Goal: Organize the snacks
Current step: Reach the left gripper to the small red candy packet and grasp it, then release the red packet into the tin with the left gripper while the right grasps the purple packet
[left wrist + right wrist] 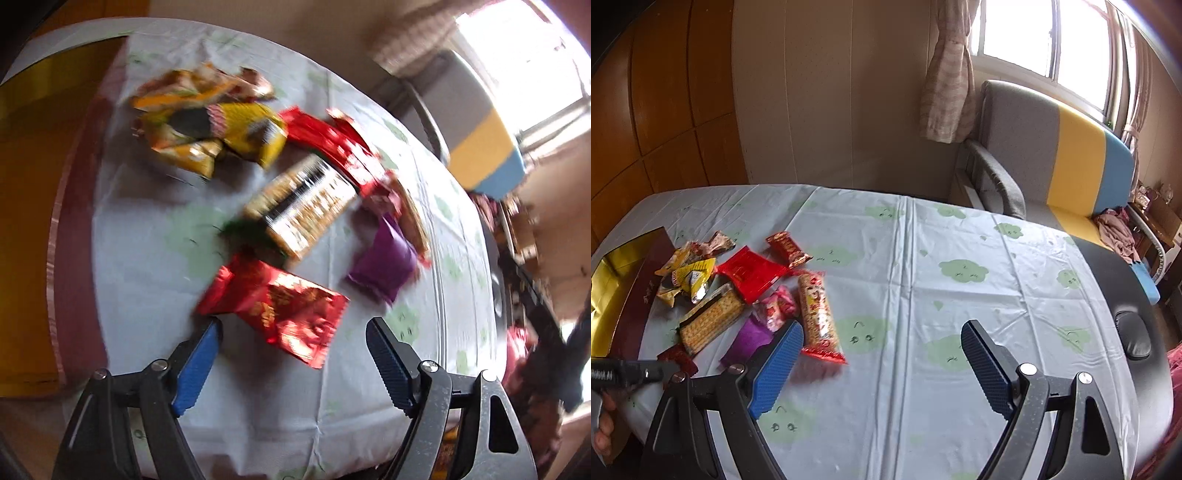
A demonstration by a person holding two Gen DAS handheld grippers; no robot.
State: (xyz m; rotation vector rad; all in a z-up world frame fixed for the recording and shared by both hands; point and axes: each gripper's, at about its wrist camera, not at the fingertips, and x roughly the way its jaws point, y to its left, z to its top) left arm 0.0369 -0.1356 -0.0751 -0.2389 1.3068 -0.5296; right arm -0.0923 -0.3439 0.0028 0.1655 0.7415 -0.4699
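Note:
A heap of snack packets lies on the cloud-print tablecloth [155, 258]. In the left wrist view my left gripper [295, 325] stands open just above a red foil packet [280, 306], whose near edge reaches between the fingertips without touching the pads. Beyond it lie a cracker pack [303, 206], a purple packet [384, 262] and yellow packets [251, 133]. In the right wrist view my right gripper [882, 326] is open over bare cloth, with nothing between its fingers. A long red-ended cracker packet [818, 317] lies just past its left fingertip.
A maroon box with a gold inside [639, 291] stands open at the table's left edge beside the heap. A grey, yellow and blue armchair [1071, 166] stands behind the table. A black mouse [1134, 339] rests at the right edge. A hand [602, 435] holds the left gripper's handle.

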